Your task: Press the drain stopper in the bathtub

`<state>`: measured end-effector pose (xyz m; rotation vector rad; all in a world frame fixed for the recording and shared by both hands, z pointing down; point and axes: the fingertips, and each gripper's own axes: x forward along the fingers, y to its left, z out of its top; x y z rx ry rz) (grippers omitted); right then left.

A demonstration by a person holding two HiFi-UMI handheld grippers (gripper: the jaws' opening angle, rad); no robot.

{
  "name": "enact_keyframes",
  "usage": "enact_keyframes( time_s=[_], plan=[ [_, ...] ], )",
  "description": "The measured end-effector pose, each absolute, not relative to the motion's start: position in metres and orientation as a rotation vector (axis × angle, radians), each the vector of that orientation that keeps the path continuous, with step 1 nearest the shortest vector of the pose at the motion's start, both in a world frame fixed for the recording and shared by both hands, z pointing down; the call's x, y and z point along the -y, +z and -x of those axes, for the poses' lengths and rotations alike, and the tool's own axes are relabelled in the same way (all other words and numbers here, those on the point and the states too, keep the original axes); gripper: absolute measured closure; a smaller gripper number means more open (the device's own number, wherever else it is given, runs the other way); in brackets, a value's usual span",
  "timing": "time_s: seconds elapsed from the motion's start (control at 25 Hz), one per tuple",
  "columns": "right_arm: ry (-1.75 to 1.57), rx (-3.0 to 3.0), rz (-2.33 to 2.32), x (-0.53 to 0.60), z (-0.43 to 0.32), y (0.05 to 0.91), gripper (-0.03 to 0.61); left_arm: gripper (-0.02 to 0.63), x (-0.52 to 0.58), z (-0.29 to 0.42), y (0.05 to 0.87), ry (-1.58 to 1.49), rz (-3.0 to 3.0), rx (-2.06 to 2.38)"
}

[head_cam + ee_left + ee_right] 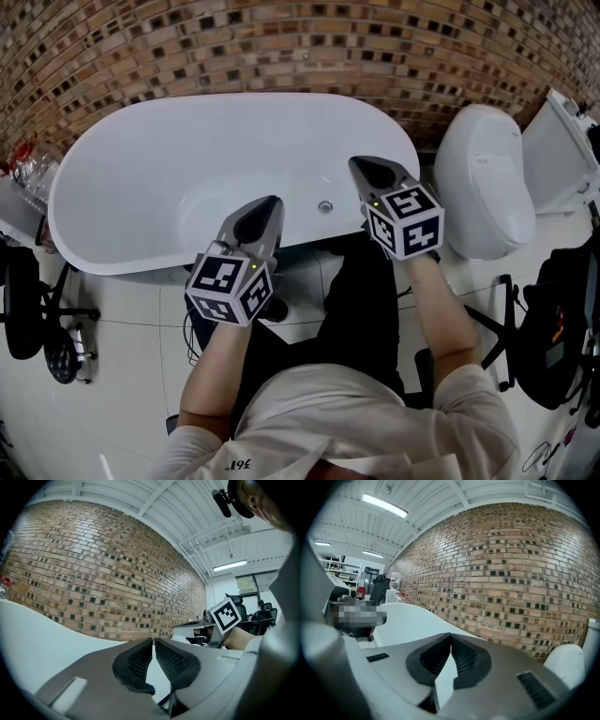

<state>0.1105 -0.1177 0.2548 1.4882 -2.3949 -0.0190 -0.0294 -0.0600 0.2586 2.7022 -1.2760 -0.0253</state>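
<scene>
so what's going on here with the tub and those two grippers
A person faces a white bathtub with a gripper in each hand. The left gripper and the right gripper both hang over the tub's near rim, jaws together with nothing between them. The small round fitting inside the tub, likely the drain stopper, sits between the two tips. Neither gripper touches it, so the press is not yet made.
</scene>
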Motion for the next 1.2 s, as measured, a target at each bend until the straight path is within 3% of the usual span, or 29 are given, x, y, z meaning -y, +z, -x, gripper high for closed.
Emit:
enact_keyframes(
  time_s=[1.2],
  plan=[
    [-0.089,2.419,-1.478,0.106,-0.102,0.256,0.563,0.598,0.047,0.024,0.263,-0.022,-2.716,1.254]
  ],
)
